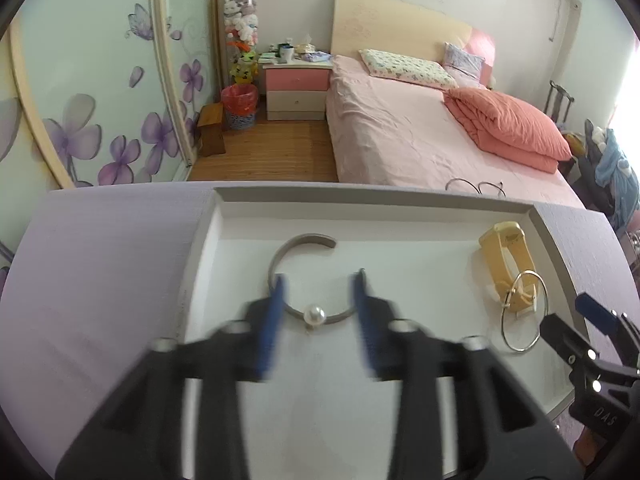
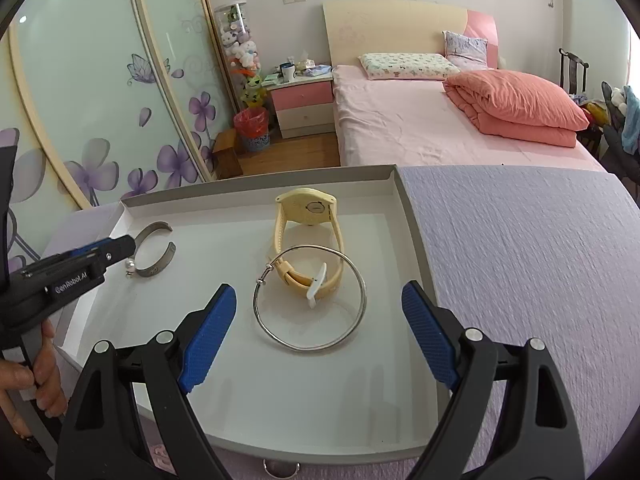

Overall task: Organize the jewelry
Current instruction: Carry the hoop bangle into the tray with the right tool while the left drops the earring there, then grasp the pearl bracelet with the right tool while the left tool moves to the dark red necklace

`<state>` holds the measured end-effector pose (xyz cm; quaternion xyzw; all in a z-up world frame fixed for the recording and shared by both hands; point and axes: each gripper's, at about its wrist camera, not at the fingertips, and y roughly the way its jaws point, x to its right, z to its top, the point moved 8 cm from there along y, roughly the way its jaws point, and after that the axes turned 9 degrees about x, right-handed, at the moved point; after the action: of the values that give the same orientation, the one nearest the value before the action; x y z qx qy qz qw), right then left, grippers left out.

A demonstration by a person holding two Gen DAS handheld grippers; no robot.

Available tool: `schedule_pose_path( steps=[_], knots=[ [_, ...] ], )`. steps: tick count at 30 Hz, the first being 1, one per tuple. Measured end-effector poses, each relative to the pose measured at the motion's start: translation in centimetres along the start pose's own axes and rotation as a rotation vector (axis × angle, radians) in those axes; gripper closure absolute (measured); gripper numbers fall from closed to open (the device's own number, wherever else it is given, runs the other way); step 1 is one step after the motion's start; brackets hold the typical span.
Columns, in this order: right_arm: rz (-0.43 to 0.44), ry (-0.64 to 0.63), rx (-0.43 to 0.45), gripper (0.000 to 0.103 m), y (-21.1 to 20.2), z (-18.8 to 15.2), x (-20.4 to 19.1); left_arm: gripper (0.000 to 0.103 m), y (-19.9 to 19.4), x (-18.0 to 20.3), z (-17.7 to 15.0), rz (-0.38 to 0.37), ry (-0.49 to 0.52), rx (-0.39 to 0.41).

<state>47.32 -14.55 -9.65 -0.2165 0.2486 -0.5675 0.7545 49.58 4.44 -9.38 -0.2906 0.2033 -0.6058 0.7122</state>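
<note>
A white tray (image 1: 224,240) (image 2: 416,232) sits on a lilac cloth. In it lie a grey open cuff bracelet with a pearl (image 1: 314,314) (image 2: 158,248), a yellow watch (image 1: 508,264) (image 2: 308,216), and a thin silver bangle (image 1: 524,312) (image 2: 310,298) resting partly over the watch strap. My left gripper (image 1: 320,316) is open, its blurred blue fingers on either side of the cuff near the pearl. My right gripper (image 2: 318,332) is open and empty, its fingers spread on either side of the near part of the bangle.
The lilac cloth (image 2: 520,260) covers the surface around the tray. Beyond its far edge are a pink bed (image 1: 420,128), a nightstand (image 1: 296,88) and a floral wardrobe door (image 1: 100,100). A hand (image 2: 44,368) holds the left gripper's handle.
</note>
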Motion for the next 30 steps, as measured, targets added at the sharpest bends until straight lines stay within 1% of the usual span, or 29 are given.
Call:
schedule_pose_path(
  steps=[6, 11, 15, 19, 21, 24, 25, 27, 30],
  knots=[
    [-0.001, -0.012, 0.013, 0.017, -1.2, 0.1, 0.0, 0.059, -1.9, -1.3, 0.7, -0.02, -0.025, 0.029],
    [-0.006, -0.014, 0.034, 0.017, -2.9, 0.3, 0.2, 0.059, -4.4, -2.6, 1.0, -0.011, -0.028, 0.058],
    [-0.009, -0.019, 0.059, 0.018, -4.9, 0.5, 0.2, 0.059, -6.9, -3.5, 0.3, -0.007, -0.018, 0.078],
    [-0.019, -0.031, 0.082, 0.021, -7.0, 0.0, 0.7, 0.059, -9.5, -4.7, -0.8, -0.007, -0.009, 0.1],
    [-0.025, -0.033, 0.085, 0.022, -8.0, -0.6, 1.0, 0.054, -10.4, -5.2, -1.5, -0.012, -0.01, 0.101],
    [-0.022, -0.026, 0.072, 0.028, -9.1, -2.0, 1.3, 0.05, -12.4, -5.7, -3.1, -0.026, -0.003, 0.111],
    [-0.015, -0.025, 0.068, 0.028, -9.6, -2.6, 1.3, 0.048, -13.2, -5.9, -3.7, -0.025, 0.011, 0.123],
    [-0.003, -0.026, 0.064, 0.029, -10.5, -3.5, 1.0, 0.042, -14.3, -6.3, -4.5, -0.017, 0.038, 0.142],
    [0.032, -0.04, 0.049, 0.029, -11.5, -5.2, 0.0, 0.039, -15.7, -6.2, -6.1, -0.018, 0.081, 0.158]
  ],
)
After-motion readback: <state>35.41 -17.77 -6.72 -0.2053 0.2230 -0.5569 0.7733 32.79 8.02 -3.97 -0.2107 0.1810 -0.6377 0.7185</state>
